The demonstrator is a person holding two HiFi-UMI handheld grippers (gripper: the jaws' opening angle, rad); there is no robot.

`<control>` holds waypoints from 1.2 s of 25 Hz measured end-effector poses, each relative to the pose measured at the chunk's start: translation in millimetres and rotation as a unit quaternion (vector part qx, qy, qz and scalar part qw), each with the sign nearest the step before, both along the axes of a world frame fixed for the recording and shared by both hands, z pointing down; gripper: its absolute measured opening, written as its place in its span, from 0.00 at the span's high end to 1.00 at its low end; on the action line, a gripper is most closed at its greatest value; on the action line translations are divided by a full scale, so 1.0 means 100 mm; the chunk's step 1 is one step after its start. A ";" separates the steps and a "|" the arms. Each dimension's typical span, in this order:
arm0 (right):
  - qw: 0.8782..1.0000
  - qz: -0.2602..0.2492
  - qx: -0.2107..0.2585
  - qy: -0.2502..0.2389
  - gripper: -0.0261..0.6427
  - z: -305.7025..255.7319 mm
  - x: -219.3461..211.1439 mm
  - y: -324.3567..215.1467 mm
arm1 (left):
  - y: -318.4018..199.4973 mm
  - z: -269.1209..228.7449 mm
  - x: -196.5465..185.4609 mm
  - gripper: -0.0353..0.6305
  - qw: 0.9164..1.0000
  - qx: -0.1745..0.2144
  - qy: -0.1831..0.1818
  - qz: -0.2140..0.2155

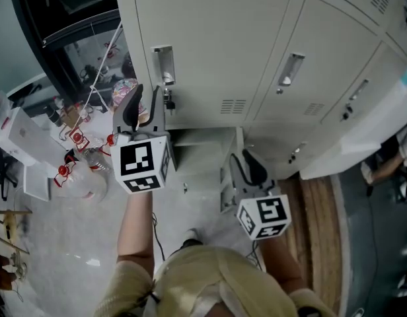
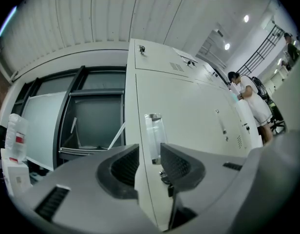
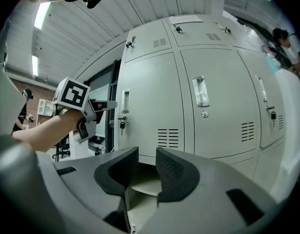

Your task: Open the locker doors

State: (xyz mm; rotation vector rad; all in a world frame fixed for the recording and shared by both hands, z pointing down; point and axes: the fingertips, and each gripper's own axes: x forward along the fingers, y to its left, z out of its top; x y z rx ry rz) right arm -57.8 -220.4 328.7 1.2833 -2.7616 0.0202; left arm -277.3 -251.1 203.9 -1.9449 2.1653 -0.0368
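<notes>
Beside the shut left-hand locker door (image 1: 210,38), the left claw (image 1: 147,92) is held up with its jaws moderately apart. The door's edge runs through the gap, and whether a pad touches the metal is hard to tell. The door's recessed handle (image 1: 163,63) sits just beyond the tips, and a key (image 1: 168,102) hanging below it is partly hidden by a jaw. Lower down, the right claw (image 1: 242,158) is narrowly parted and empty before an open lower compartment (image 3: 140,184), whose inside is mostly blocked.
</notes>
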 end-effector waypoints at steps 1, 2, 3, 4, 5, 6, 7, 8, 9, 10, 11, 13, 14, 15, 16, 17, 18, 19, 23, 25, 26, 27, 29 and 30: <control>1.000 -0.001 -0.001 0.002 0.80 0.00 -0.02 -0.01 | -0.02 -0.02 -0.01 0.77 1.000 0.001 -0.002 -0.002; 1.000 -0.003 -0.001 0.003 0.80 0.00 -0.05 -0.02 | -0.05 -0.04 -0.02 0.76 1.000 0.002 -0.005 -0.004; 1.000 -0.005 -0.001 0.004 0.80 0.00 -0.08 -0.03 | -0.07 -0.06 -0.03 0.75 1.000 0.005 -0.011 -0.006; 1.000 -0.007 -0.002 0.006 0.80 0.01 -0.11 -0.03 | -0.09 -0.08 -0.03 0.75 1.000 0.009 -0.017 -0.009; 1.000 -0.008 -0.003 0.008 0.80 0.03 -0.13 -0.04 | -0.11 -0.11 -0.03 0.75 1.000 0.013 -0.024 -0.013; 1.000 -0.009 -0.005 0.009 0.80 0.04 -0.16 -0.05 | -0.13 -0.13 -0.03 0.75 0.999 0.017 -0.030 -0.017; 1.000 -0.009 -0.006 0.010 0.80 0.05 -0.18 -0.06 | -0.15 -0.16 -0.03 0.75 0.999 0.020 -0.034 -0.021; 1.000 -0.009 -0.007 0.011 0.80 0.05 -0.19 -0.07 | -0.17 -0.17 -0.02 0.75 0.999 0.023 -0.036 -0.023; 1.000 -0.009 -0.007 0.011 0.80 0.06 -0.21 -0.08 | -0.20 -0.19 -0.01 0.75 0.999 0.024 -0.038 -0.024; 1.000 -0.008 -0.007 0.010 0.80 0.06 -0.21 -0.08 | -0.22 -0.19 -0.01 0.75 0.999 0.026 -0.040 -0.026; 1.000 -0.005 -0.010 0.010 0.80 0.07 -0.21 -0.09 | -0.23 -0.20 0.00 0.75 0.998 0.027 -0.043 -0.029; 1.000 0.001 -0.014 0.010 0.80 0.09 -0.20 -0.11 | -0.25 -0.21 0.00 0.75 0.997 0.032 -0.056 -0.042; 1.000 0.001 -0.012 0.010 0.80 0.09 -0.19 -0.12 | -0.26 -0.22 0.01 0.75 0.996 0.036 -0.064 -0.050; 1.000 0.003 -0.011 0.010 0.80 0.09 -0.18 -0.12 | -0.27 -0.23 0.01 0.74 0.995 0.039 -0.073 -0.060; 1.000 0.006 -0.012 0.010 0.80 0.09 -0.16 -0.13 | -0.29 -0.24 0.01 0.74 0.993 0.043 -0.083 -0.069; 1.000 0.010 -0.013 0.010 0.80 0.10 -0.15 -0.14 | -0.30 -0.25 0.01 0.73 0.991 0.048 -0.092 -0.078; 1.000 0.015 -0.015 0.009 0.80 0.11 -0.13 -0.14 | -0.31 -0.26 0.01 0.72 0.990 0.054 -0.101 -0.088; 1.000 0.022 -0.019 0.009 0.80 0.13 -0.10 -0.15 | -0.31 -0.28 0.02 0.72 0.988 0.060 -0.108 -0.097; 0.998 0.047 -0.032 0.006 0.80 0.17 0.01 -0.18 | -0.34 -0.28 0.00 0.72 0.983 0.072 -0.116 -0.121; 0.998 0.052 -0.031 0.005 0.80 0.17 0.04 -0.19 | -0.36 -0.29 -0.02 0.72 0.984 0.077 -0.104 -0.122; 0.998 0.053 -0.031 0.005 0.80 0.17 0.05 -0.19 | -0.36 -0.29 -0.02 0.72 0.984 0.080 -0.100 -0.123; 0.998 0.053 -0.031 0.005 0.80 0.17 0.05 -0.19 | -0.36 -0.29 -0.03 0.72 0.984 0.081 -0.098 -0.124; 0.998 0.057 -0.034 0.003 0.80 0.19 0.08 -0.19 | -0.36 -0.29 -0.03 0.72 0.984 0.085 -0.093 -0.124; 0.998 0.059 -0.036 0.002 0.80 0.20 0.09 -0.19 | -0.36 -0.29 -0.03 0.72 0.985 0.086 -0.090 -0.124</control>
